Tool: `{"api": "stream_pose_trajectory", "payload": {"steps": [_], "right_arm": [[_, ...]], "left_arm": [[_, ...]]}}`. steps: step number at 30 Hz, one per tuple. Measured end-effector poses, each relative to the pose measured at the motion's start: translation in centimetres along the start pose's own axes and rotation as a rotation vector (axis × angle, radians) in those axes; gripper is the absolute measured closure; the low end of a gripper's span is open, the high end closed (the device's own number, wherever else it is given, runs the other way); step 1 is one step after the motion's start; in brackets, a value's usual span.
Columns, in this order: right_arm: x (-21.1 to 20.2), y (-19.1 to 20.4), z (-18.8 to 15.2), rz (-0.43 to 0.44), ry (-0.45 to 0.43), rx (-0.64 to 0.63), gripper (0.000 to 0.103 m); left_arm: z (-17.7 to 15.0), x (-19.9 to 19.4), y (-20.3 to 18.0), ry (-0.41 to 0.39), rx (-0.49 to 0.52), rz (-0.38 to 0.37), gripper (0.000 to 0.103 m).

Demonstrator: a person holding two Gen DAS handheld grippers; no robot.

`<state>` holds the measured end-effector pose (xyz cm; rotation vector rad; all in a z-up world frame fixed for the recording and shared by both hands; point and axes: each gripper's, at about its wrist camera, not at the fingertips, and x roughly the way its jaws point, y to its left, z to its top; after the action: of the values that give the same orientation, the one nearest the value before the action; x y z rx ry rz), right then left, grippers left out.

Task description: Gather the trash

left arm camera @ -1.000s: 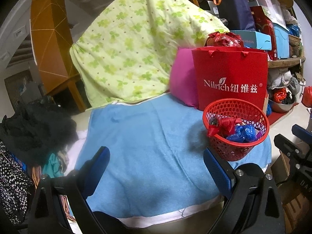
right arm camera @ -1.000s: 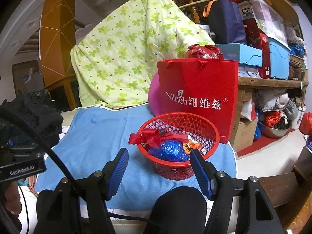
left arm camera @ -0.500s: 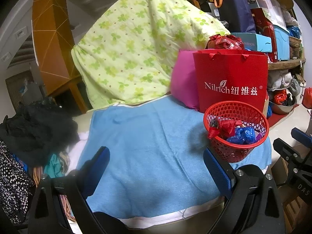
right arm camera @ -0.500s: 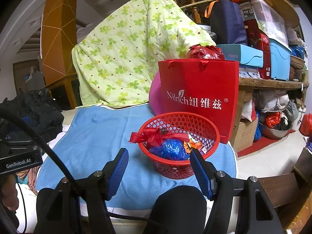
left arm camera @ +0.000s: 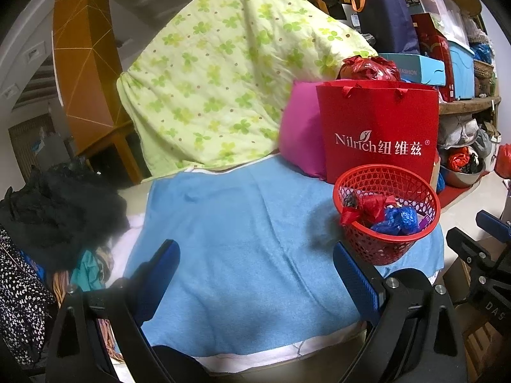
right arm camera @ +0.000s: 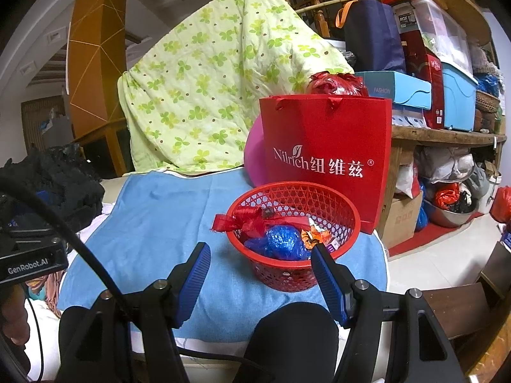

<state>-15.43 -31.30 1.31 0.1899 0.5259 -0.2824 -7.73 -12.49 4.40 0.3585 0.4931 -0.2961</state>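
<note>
Two pairs of blue-padded tongs hang over a worktop draped in a blue towel [left arm camera: 242, 242], both standing wide with nothing between their pads. The left tongs [left arm camera: 255, 271] hover above bare towel, with a red mesh basket [left arm camera: 388, 223] just ahead of their right-hand pad. The right tongs [right arm camera: 260, 274] point at that same basket [right arm camera: 295, 236], whose near wall sits just beyond and between their tips, apart from both pads. Inside the basket lies the collected trash: a crumpled red wrapper [right arm camera: 239, 220] draped over the rim on the side nearer the left pad, a crumpled blue bag [right arm camera: 282, 242] in the middle, and an orange-and-white scrap [right arm camera: 316, 234] toward the right pad. Directly beyond the basket stands an upright red paper bag [right arm camera: 325, 153] printed in white lettering, a red plastic bundle [right arm camera: 337, 84] showing over its top. A pink cushion [left arm camera: 300, 134] leans beside the bag, and a green floral quilt [left arm camera: 223, 76] hangs farther back. Dark clothing [left arm camera: 60, 210] is heaped off to the left of the left tongs. Part of the right tongs [left arm camera: 488, 233] shows at the edge of the left wrist view.
</note>
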Motion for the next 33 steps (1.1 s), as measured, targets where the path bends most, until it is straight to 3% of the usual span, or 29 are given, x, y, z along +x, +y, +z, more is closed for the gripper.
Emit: {"api": "stream_pose_trajectory", "payload": {"steps": [33], "right_arm": [[1.1,-0.3,-0.6,-0.002,0.019,0.0,0.034]], "left_arm": [[-0.5,0.7,0.0,0.021,-0.005,-0.011,0.007]]}}
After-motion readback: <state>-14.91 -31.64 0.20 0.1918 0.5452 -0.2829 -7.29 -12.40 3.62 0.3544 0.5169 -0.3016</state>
